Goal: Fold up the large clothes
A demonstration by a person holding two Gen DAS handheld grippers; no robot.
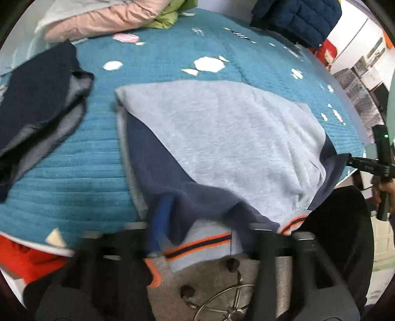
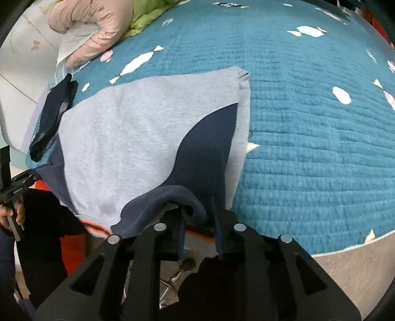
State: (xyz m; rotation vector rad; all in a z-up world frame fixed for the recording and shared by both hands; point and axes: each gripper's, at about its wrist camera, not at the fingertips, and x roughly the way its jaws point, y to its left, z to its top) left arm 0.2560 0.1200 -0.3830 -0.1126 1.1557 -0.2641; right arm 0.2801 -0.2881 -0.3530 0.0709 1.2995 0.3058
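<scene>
A grey and navy sweatshirt with an orange-striped hem lies on the teal bed cover, its near edge hanging off the bed. It also shows in the right wrist view. My left gripper is shut on its hem at the bed's near edge. My right gripper is shut on a navy fold of it. The right gripper shows at the right of the left wrist view, the left gripper at the left of the right wrist view.
A folded navy and grey garment lies on the left of the bed. Pink, green and dark blue jackets are piled at the far edge. A swivel chair base stands on the floor below.
</scene>
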